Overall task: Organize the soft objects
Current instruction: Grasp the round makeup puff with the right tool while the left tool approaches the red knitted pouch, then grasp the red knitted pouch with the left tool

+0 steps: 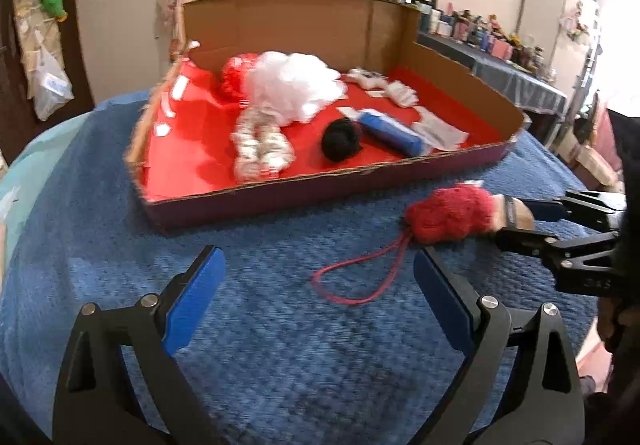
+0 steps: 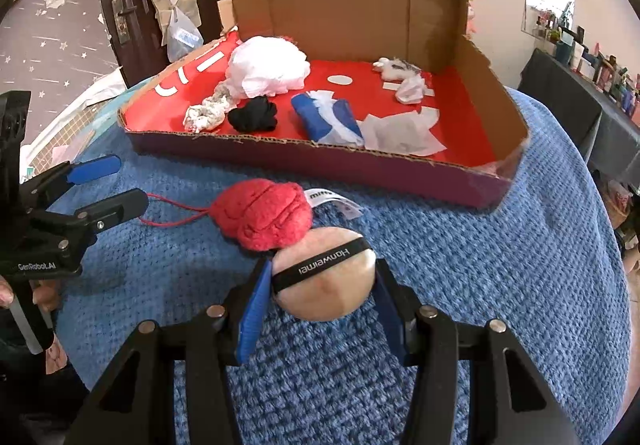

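Observation:
My right gripper is shut on a round beige powder puff with a black band, just above the blue knit blanket. A red plush piece with a white tag and a red cord lies on the blanket, touching the puff's far side. In the left wrist view the red plush, the puff and the right gripper are at the right. My left gripper is open, nothing between its blue pads, left of the plush. An open cardboard box with a red floor stands behind.
The box holds a white mesh sponge, a red mesh piece, a black ball, a blue roll, a white beaded loop and paper scraps. The red cord loops across the blanket.

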A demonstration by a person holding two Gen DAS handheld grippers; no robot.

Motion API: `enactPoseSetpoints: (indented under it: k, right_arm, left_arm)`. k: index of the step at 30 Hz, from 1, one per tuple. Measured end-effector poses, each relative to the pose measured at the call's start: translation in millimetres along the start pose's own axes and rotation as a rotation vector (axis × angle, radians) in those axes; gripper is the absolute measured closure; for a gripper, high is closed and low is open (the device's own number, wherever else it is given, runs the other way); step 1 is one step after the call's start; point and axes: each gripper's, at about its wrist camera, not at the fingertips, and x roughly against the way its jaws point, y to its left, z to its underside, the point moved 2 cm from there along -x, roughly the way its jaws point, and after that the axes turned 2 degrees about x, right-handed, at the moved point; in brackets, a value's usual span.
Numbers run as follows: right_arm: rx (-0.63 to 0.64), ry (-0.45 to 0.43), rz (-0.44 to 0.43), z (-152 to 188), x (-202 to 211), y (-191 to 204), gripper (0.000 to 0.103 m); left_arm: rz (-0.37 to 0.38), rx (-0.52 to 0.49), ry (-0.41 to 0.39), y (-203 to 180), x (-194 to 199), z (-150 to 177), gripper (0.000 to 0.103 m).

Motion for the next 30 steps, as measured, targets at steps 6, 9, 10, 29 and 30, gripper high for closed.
enactPoseSetpoints:
  k: [6,9,10,29,30]
  right_arm:
    - [-0.04,0.001,0.014,7,3,-21,0.049]
    - [-0.057,0.005,0.007,10,3,-32,0.046]
    - [-0.059,0.007,0.001,11,3,-34,0.04]
    - [-0.077,-0.028,-0.042,17,8,-55,0.02]
    - [-0.075,-0.033,-0.042,17,8,-54,0.02]
  left_arm:
    - [0.094,-0.027,0.042,-26,-13,-7,0.007]
    - [0.102,-0.063,0.056,-39,-22,-10,0.007]
    - [0.101,-0.069,0.062,-41,-25,-11,0.007]
    - [0.107,-0.139,0.132,-80,-61,-24,0.012]
    - [0.125,-0.133,0.136,-80,-63,-24,0.029]
